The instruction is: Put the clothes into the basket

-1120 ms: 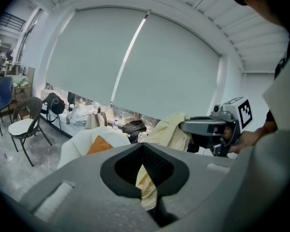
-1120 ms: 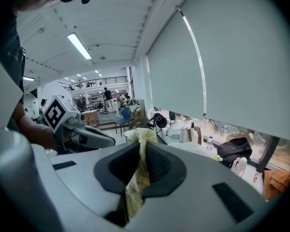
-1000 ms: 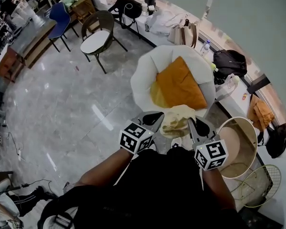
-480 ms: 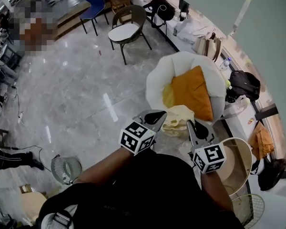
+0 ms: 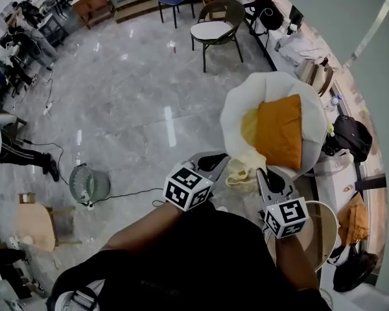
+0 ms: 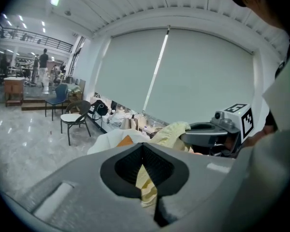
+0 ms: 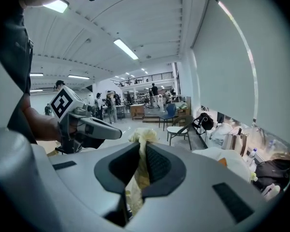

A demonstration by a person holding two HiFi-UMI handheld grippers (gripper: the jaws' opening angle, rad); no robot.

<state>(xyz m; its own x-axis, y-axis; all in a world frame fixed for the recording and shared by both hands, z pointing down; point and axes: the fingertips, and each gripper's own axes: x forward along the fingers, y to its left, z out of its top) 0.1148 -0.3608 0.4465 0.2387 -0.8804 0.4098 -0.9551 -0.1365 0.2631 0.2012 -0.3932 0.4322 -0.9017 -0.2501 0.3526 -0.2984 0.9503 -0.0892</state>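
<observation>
The left gripper (image 5: 219, 161) is clamped on one end of the pale yellow garment (image 5: 245, 172), held up between both grippers just near of the white armchair (image 5: 236, 109). The right gripper (image 5: 262, 175) pinches the other end. The basket (image 5: 325, 235) stands at the near right.

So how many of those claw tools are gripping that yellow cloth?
2. The left gripper pinches the yellow cloth at its left edge, the right gripper at its right; both are shut on it.
</observation>
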